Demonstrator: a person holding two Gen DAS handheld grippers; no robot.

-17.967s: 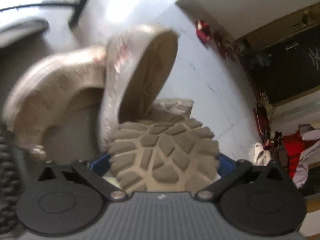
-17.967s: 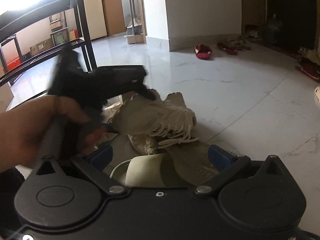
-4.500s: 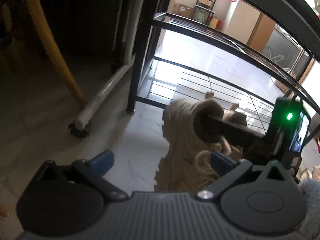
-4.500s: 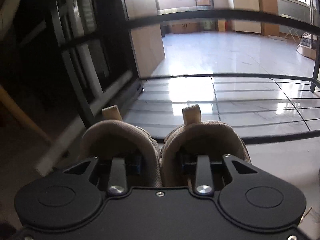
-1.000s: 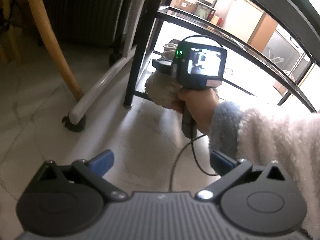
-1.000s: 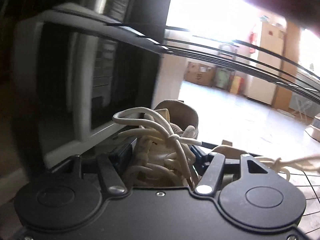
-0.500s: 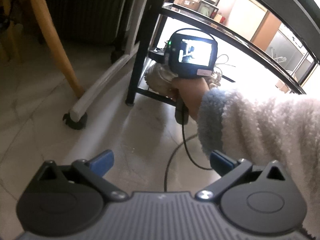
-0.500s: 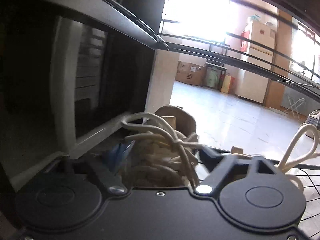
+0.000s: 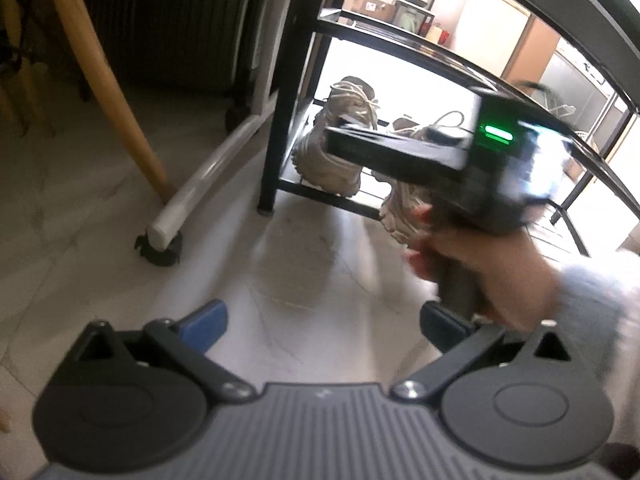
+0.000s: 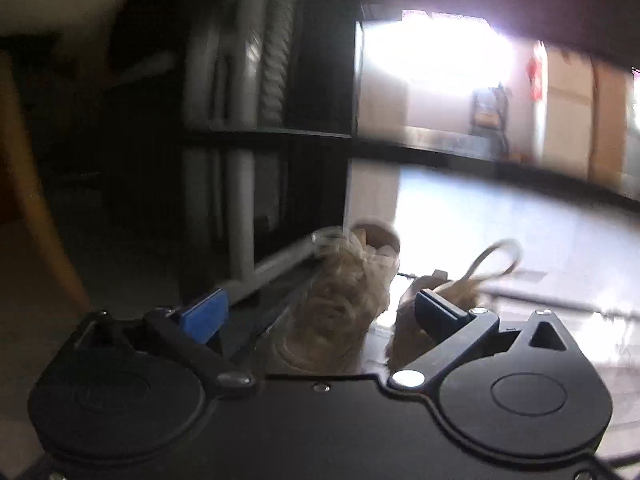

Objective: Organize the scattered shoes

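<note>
As the beige shoes (image 10: 344, 292) stand on the rack's (image 9: 280, 128) bottom-shelf end, toes outward — right gripper (image 10: 320, 312) directly before them, jaws wide, empty; left gripper (image 9: 320, 320) farther, spread, empty.

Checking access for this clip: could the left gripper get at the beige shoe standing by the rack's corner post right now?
Probably yes. The left gripper is open and empty, with bare floor up to the beige shoe on the rack's bottom shelf. The right gripper crosses just beside it and may crowd the approach.

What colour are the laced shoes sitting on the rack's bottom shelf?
Beige-tan with cream laces; the shoes show best in the left wrist view, on the black rack.
</note>
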